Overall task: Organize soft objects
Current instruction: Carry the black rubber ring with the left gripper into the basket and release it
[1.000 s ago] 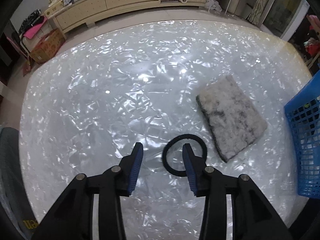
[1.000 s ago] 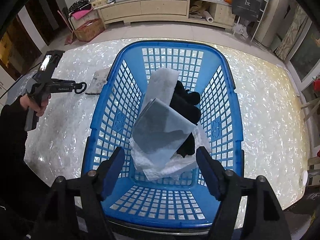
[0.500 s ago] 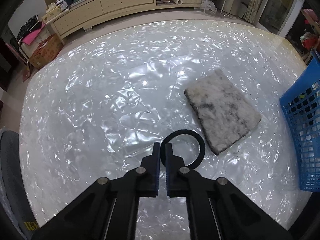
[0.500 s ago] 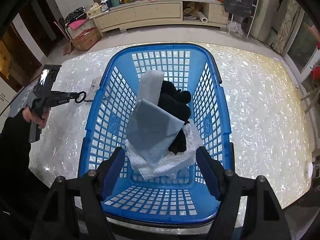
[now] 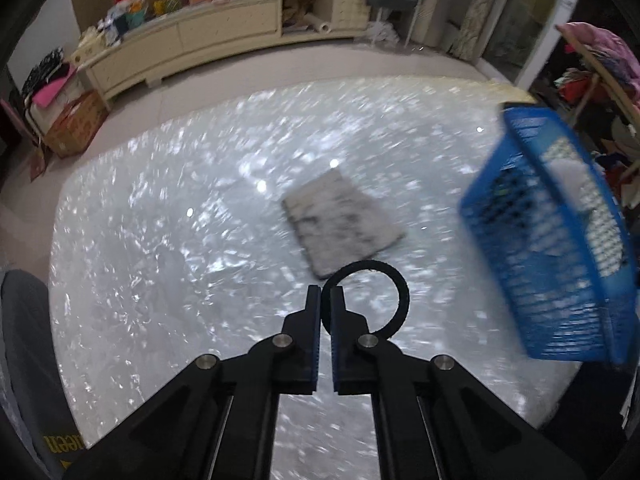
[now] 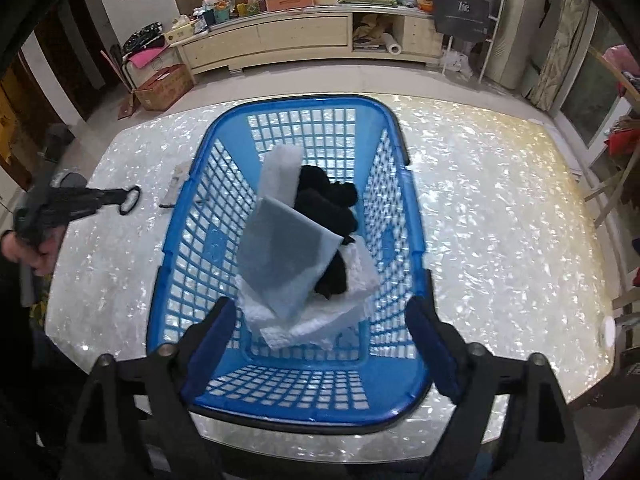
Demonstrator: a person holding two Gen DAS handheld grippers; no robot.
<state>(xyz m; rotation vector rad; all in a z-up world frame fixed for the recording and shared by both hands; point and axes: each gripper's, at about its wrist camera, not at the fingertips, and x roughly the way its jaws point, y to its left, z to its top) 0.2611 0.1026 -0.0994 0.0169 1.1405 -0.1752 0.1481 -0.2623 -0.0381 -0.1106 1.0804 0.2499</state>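
Note:
My left gripper (image 5: 325, 300) is shut on a black elastic ring (image 5: 394, 292), lifted off the pearly table (image 5: 160, 240); the ring sticks out to the right of the fingertips. From the right wrist view the same left gripper (image 6: 120, 200) holds the ring (image 6: 132, 200) left of the blue basket (image 6: 304, 404). A grey-white fuzzy pad (image 5: 340, 224) lies flat on the table beyond the ring. My right gripper (image 6: 320, 344) hovers over the basket's near end, its jaws opening with nothing between them. Inside lie a grey cloth (image 6: 280, 256), a white cloth (image 6: 320, 320) and a black fabric (image 6: 328, 204).
The blue basket (image 5: 560, 248) stands at the right in the left wrist view. A long cream cabinet (image 6: 280, 40) crowded with items runs along the far wall. A cardboard box (image 6: 164, 88) sits on the floor at the left. A person's hand (image 6: 24, 248) holds the left gripper.
The left gripper shut on the black ring and lifted it off the table, swinging toward the basket. The right gripper's jaws spread wider over the basket.

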